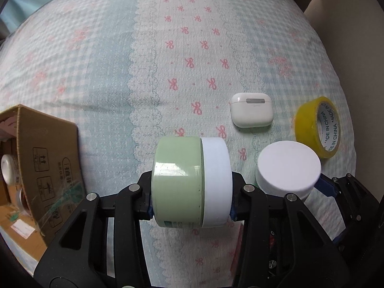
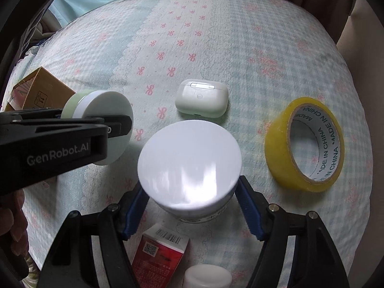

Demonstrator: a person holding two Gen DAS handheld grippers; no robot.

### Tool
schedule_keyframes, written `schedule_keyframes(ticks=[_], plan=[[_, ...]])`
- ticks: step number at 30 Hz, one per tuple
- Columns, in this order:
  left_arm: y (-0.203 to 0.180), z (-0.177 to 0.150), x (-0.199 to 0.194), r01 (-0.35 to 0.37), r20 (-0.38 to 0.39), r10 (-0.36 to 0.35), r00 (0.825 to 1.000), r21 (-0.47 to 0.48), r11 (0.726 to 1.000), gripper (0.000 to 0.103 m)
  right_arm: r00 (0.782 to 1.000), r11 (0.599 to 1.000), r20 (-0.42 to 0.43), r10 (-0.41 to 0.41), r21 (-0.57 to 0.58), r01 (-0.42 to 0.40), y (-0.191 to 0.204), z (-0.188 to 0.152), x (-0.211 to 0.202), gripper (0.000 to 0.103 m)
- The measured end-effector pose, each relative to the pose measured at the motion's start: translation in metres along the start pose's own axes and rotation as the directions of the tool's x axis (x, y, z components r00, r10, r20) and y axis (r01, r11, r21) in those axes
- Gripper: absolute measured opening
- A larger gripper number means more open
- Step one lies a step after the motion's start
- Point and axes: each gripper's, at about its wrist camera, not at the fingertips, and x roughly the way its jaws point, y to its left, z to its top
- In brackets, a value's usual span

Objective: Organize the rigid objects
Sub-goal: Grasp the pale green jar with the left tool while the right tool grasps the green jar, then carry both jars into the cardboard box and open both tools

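Clamped in my left tool [image 1: 192,204], the pale green, white-lidded round jar [image 1: 189,182] heads for the cardboard box [image 1: 48,168], while my right tool [image 2: 192,206] grips the white-lidded glass jar [image 2: 189,165]; earbud case [image 2: 201,102] and yellow tape roll [image 2: 304,144] remain on the bed.

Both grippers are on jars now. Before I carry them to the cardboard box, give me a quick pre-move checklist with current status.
1. Left gripper clamped on green jar, base and lid: ok.
2. Green jar's white lid seated: ok.
3. Right gripper pads pressing white-lidded jar: cannot tell.
4. Cardboard box open, reachable at left: ok.
5. Room inside the box: cannot tell; items already there.
6. Earbud case and yellow tape roll clear of both grippers: ok.
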Motion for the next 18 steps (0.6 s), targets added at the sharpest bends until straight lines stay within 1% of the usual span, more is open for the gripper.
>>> schedule_keyframes(ticks=[3, 8, 14, 18], plan=[[0.001, -0.009, -0.024, 0.007, 0.026, -0.006, 1.0, -0.004, 1.0, 0.039, 1.0, 1.0, 0.029, 0.001, 0.009, -0.001, 0.001, -0.002, -0.019, 0.065], [-0.001, -0.032, -0.057, 0.018, 0.075, -0.016, 0.997, -0.018, 1.0, 0.039, 0.999, 0.999, 0.043, 0.03, 0.043, -0.032, 0.0, -0.012, -0.04, 0.063], [0.008, -0.059, -0.086, 0.026, 0.103, -0.022, 0.994, -0.039, 0.999, 0.039, 0.997, 0.998, 0.07, 0.021, 0.052, -0.024, 0.005, -0.026, -0.064, 0.063], [0.02, -0.075, -0.122, 0.034, 0.132, -0.025, 0.991, -0.067, 0.997, 0.039, 0.995, 0.998, 0.094, 0.02, 0.052, -0.025, 0.01, -0.028, -0.094, 0.063]])
